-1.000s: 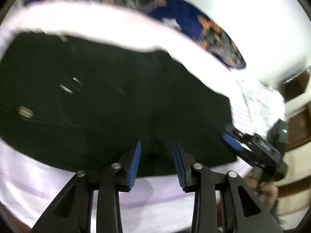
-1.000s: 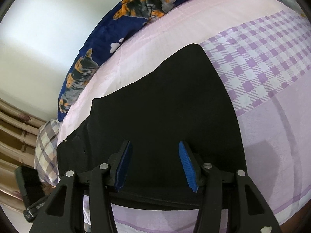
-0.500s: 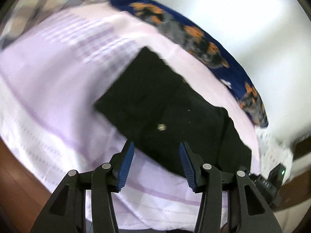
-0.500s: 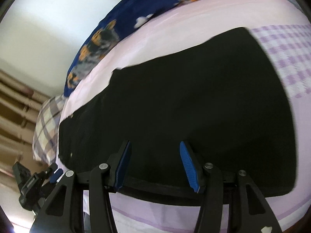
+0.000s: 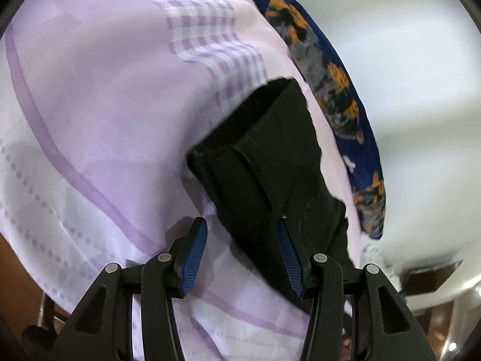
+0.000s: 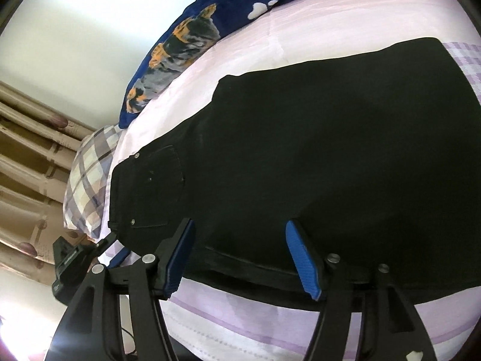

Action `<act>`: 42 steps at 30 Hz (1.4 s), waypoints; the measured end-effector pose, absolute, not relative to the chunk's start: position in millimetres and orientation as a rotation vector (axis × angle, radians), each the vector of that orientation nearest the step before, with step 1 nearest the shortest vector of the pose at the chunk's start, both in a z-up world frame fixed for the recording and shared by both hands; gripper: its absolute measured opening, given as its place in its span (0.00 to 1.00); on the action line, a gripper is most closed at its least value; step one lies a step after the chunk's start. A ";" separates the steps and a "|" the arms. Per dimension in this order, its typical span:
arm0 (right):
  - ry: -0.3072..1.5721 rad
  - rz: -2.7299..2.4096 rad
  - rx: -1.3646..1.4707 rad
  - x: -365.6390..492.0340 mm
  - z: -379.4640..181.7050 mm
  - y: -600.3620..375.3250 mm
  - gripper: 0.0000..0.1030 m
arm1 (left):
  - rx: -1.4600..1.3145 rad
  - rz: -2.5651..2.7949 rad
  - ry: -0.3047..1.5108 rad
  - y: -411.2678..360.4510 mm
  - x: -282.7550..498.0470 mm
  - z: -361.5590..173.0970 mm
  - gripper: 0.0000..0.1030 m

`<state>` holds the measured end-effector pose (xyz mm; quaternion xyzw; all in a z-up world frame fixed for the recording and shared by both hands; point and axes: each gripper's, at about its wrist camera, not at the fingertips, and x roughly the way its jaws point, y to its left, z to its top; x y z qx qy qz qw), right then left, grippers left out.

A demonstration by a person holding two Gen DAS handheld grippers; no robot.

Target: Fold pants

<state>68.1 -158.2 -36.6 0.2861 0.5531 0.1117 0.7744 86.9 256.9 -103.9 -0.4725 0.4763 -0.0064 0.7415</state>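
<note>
Black pants (image 6: 315, 150) lie flat on the lilac bed sheet (image 6: 270, 325), waistband and pocket to the left in the right wrist view. My right gripper (image 6: 240, 240) hovers over their near edge, its jaws opening, with cloth below them but not pinched. In the left wrist view the pants (image 5: 270, 165) run away lengthwise from one end. My left gripper (image 5: 240, 237) stands open over that near end, its right pad above the cloth and its left pad above the sheet (image 5: 105, 105). The left gripper (image 6: 72, 258) also shows beside the waistband.
A dark blue blanket (image 6: 186, 45) with orange and grey animal print runs along the far side by the white wall. A plaid pillow (image 6: 87, 174) and beige curtains (image 6: 27, 165) are at the left. The bed edge and brown floor (image 5: 12, 258) lie close below.
The left gripper swung away from close over the pants to one end and rolled, its jaws wider. The right gripper slid along the near edge toward the waistband and its jaws widened.
</note>
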 end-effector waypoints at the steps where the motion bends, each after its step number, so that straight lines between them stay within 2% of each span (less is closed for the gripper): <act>1: 1.197 0.240 0.619 68.8 -36.2 -156.6 0.60 | -1.061 -0.009 1.029 262.3 87.6 -107.4 0.48; 11: 1.200 0.207 0.624 73.6 -34.7 -150.0 0.60 | -1.153 -0.058 0.928 278.4 103.0 -118.6 0.49; 12: 1.197 0.207 0.626 74.0 -33.7 -150.2 0.60 | -1.155 -0.050 0.924 278.3 103.7 -118.4 0.47; 13: 1.193 0.207 0.626 74.7 -32.2 -150.8 0.60 | -1.142 -0.033 0.924 277.3 104.5 -117.4 0.33; 14: 1.186 0.204 0.627 75.3 -30.1 -152.1 0.60 | -1.106 -0.018 0.927 275.7 104.8 -114.9 0.28; 20: 1.111 0.166 0.659 76.1 -11.6 -180.8 0.60 | -0.908 -0.047 0.864 243.9 113.0 -53.7 0.23; 25: 1.039 0.122 0.717 71.7 3.0 -217.6 0.60 | -0.684 -0.242 0.810 172.2 141.6 16.6 0.23; 31: 0.962 0.062 0.753 54.6 18.7 -266.4 0.60 | -0.519 -0.500 0.821 62.7 162.3 50.0 0.23; 36: 0.932 0.002 0.788 39.2 22.8 -308.4 0.61 | -0.397 -0.666 0.920 -28.5 165.2 35.8 0.23; 42: 0.926 -0.023 0.810 27.6 16.7 -340.7 0.61 | -0.177 -0.719 1.136 -111.7 159.9 -25.3 0.24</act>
